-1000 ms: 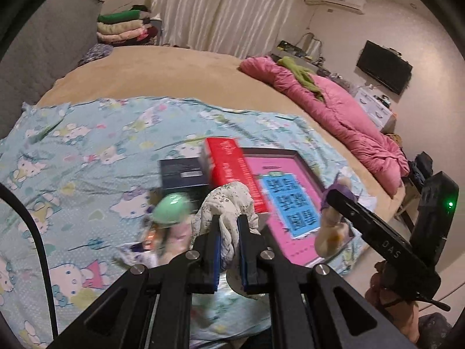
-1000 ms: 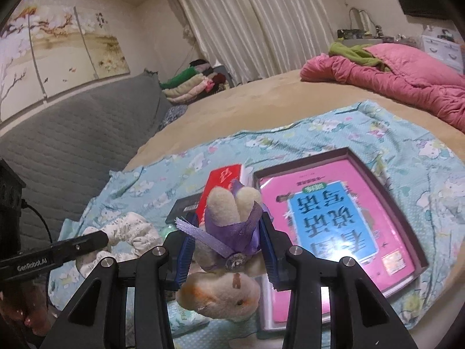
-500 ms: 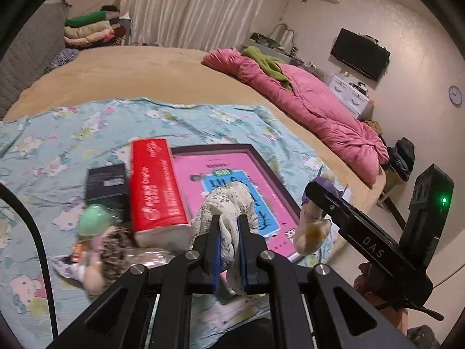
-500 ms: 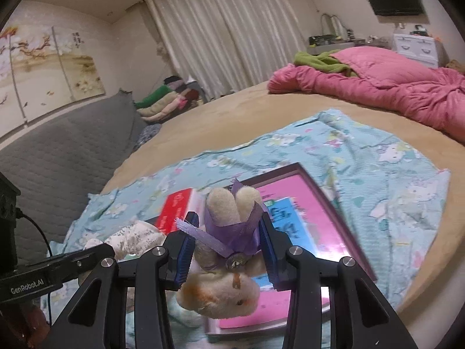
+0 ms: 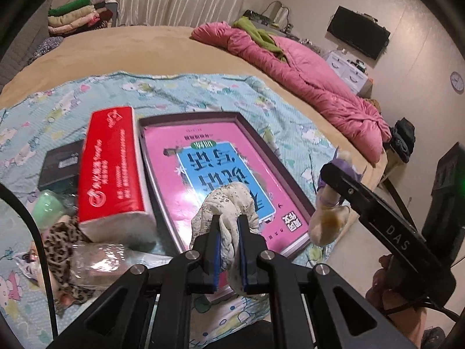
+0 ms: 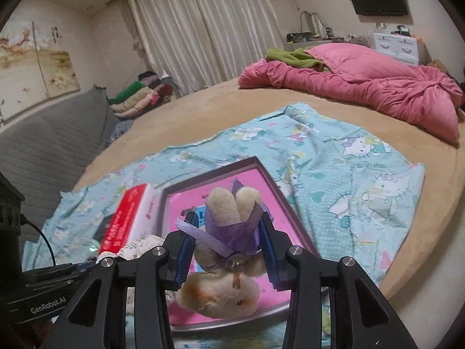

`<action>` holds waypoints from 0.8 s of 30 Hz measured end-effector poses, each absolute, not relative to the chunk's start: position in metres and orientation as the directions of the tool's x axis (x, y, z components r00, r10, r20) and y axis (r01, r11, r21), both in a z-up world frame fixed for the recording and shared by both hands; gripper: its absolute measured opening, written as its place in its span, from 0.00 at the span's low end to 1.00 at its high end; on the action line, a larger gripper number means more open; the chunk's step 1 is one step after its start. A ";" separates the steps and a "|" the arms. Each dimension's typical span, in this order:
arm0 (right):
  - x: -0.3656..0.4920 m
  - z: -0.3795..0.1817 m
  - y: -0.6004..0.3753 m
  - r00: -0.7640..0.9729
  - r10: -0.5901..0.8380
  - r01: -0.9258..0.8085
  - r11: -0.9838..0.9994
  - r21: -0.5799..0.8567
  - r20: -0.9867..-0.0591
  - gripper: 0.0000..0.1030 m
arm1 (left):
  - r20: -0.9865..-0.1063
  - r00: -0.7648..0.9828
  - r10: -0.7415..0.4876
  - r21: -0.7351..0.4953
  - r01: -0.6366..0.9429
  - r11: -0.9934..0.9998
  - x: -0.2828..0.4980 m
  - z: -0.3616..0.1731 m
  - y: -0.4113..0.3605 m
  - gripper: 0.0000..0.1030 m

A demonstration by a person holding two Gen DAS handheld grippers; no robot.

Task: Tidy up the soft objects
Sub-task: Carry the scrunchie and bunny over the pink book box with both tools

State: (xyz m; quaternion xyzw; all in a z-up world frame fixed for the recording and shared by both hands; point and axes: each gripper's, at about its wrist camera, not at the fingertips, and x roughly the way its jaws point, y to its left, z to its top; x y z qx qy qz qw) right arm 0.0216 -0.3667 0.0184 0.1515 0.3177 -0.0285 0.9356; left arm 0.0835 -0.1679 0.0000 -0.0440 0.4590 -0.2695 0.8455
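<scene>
My left gripper is shut on a bunched cream floral cloth, which hangs over the near end of a dark-rimmed tray with a pink and blue book in it. My right gripper is shut on a beige plush rabbit in a purple ribbon, held upside down above the same tray. In the left wrist view the plush rabbit and right gripper hover just off the tray's right corner. The floral cloth shows at lower left in the right wrist view.
A red tissue pack lies left of the tray, with a black box, a green soft object, a leopard-print cloth and a clear wrapper nearby. A pink quilt lies far right. Folded clothes sit at the back.
Both grippers have swung rightward over the tray with their loads still held. The cloth now hangs over the book instead of beside the red pack, and the rabbit sits nearer the tray's right corner.
</scene>
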 end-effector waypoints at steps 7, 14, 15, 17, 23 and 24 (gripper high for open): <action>0.030 0.001 -0.366 0.758 -0.008 0.167 0.969 0.182 -0.652 0.42 | -0.780 0.399 -0.482 -0.312 0.420 0.852 0.090 -0.019 -0.180 0.10; 0.038 -0.014 -0.368 0.721 -0.069 0.189 0.977 0.100 -0.690 0.42 | -0.796 0.381 -0.471 -0.302 0.424 0.854 0.093 -0.033 -0.188 0.10; 0.040 -0.016 -0.368 0.714 -0.073 0.188 0.978 0.091 -0.697 0.42 | -0.798 0.378 -0.468 -0.300 0.425 0.854 0.093 -0.035 -0.189 0.10; 0.045 -0.022 -0.366 0.694 -0.096 0.187 0.981 0.049 -0.714 0.42 | -0.804 0.373 -0.463 -0.296 0.425 0.855 0.094 -0.039 -0.191 0.10; 0.058 -0.040 -0.361 0.656 -0.122 0.175 0.984 -0.007 -0.745 0.42 | -0.812 0.362 -0.459 -0.292 0.429 0.855 0.093 -0.047 -0.194 0.10; 0.061 -0.043 -0.360 0.650 -0.120 0.172 0.985 -0.009 -0.750 0.42 | -0.811 0.361 -0.460 -0.294 0.428 0.855 0.093 -0.047 -0.194 0.10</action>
